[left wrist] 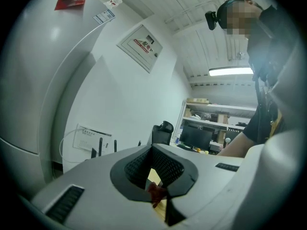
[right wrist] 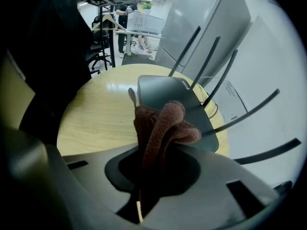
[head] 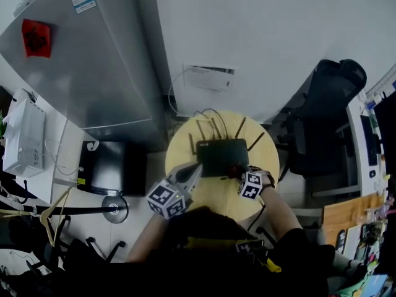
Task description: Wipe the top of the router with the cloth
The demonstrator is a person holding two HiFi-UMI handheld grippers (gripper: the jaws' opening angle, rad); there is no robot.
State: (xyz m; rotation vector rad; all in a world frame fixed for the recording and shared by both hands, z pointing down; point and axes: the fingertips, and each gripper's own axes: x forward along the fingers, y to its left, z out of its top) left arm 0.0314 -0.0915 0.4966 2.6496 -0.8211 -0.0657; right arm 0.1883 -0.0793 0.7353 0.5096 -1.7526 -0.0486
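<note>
Right gripper view: right tongs (right wrist: 146, 150) clamped on a bunched brown knitted cloth (right wrist: 163, 123).
Left tongs (left wrist: 157, 195): closed, nothing clearly held.
Router (right wrist: 168, 97): flat, black, toward the counter's far edge, antennas raised.
Handling: cloth soft, limp and light; the router is probably light and may slide.
Counter (head: 185, 147): round, smooth pale wood.
Room: office, white wall behind.

left tongs (head: 195, 168) closed, angled inward; right tongs (head: 239, 173) clamped on cloth (right wrist: 162, 122).
</note>
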